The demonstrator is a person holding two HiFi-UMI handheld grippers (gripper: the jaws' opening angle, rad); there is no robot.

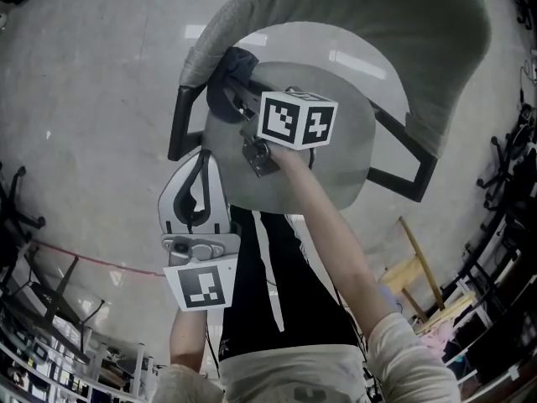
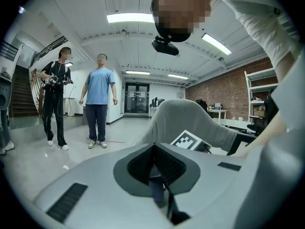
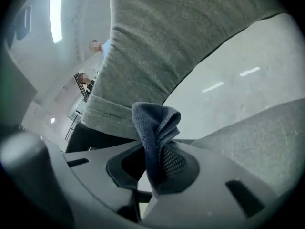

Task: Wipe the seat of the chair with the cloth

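1. The right gripper [image 3: 155,168] is clenched on the cloth [image 3: 153,120]. A dark blue fold of it stands up from between the jaws, bunched rather than spread. I judge the wipe goes best if the gripper tips over so this loose fold lies flat on the fabric and the hard jaw tips stay off it.
2. In the head view the cloth [image 1: 225,82] sits at the far left corner of the seat [image 1: 336,162], just under the backrest [image 1: 377,23]. I cannot tell whether it already presses on the seat, so the first thing is to make firm contact.
3. From that corner, the sensible path is to the right along the backrest, then in overlapping passes toward the near edge. That way no strip is missed.
4. The seat is rough grey upholstery, which will likely drag on the cloth. Light, even pressure and a tight hold should stop the cloth from pulling out.
5. The left armrest [image 1: 179,120] stands just beside the cloth, so strokes should begin clear of it.
6. The left gripper [image 2: 155,163] is closed with nothing between its jaws. It hangs off the near left edge of the seat and could steady the chair if it shifts.
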